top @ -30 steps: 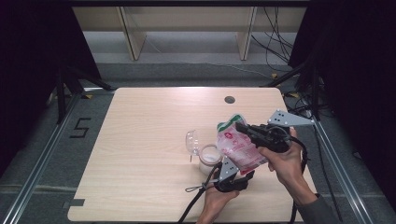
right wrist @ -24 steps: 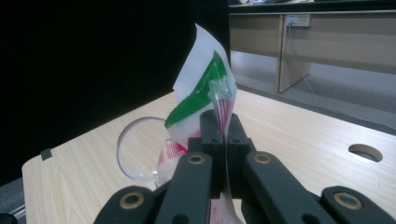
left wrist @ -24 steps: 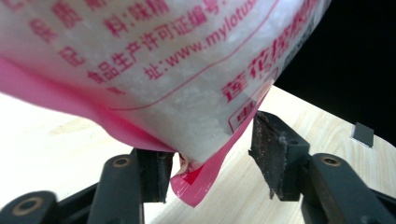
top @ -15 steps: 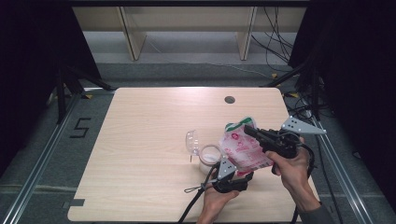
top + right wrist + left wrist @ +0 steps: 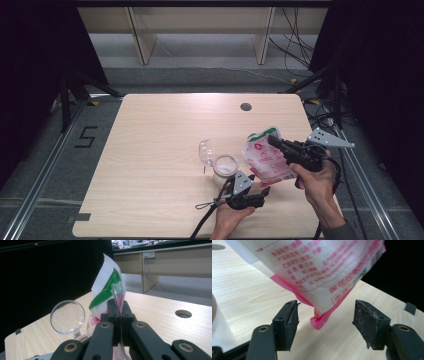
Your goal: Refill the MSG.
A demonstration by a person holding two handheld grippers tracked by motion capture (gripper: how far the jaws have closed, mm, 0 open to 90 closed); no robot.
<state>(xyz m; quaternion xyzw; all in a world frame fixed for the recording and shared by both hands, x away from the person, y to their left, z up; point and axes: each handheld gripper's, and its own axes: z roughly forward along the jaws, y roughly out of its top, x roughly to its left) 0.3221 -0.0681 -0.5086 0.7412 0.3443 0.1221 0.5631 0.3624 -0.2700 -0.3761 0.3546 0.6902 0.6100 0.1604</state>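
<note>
A white and pink printed bag [image 5: 265, 159] with a green top hangs tilted above the table's right front. My right gripper [image 5: 272, 141] is shut on its upper edge; in the right gripper view the jaws [image 5: 120, 312] pinch the bag [image 5: 110, 287] flat. My left gripper [image 5: 262, 192] sits low under the bag. Its jaws have just been opening, and the bag's pink lower corner [image 5: 319, 322] hangs between the pads untouched. A clear jar [image 5: 225, 166] stands left of the bag with its round hinged lid [image 5: 205, 151] flipped up; this lid [image 5: 67, 317] also appears in the right gripper view.
The light wooden table [image 5: 150, 150] has a round cable hole [image 5: 245, 106] near its far edge. Wooden shelf legs stand behind the table and cables lie on the floor at the right. Metal rails run along both sides.
The right gripper has carried the bag a little to the right and down. The left jaws have spread apart and let go of the bag's bottom.
</note>
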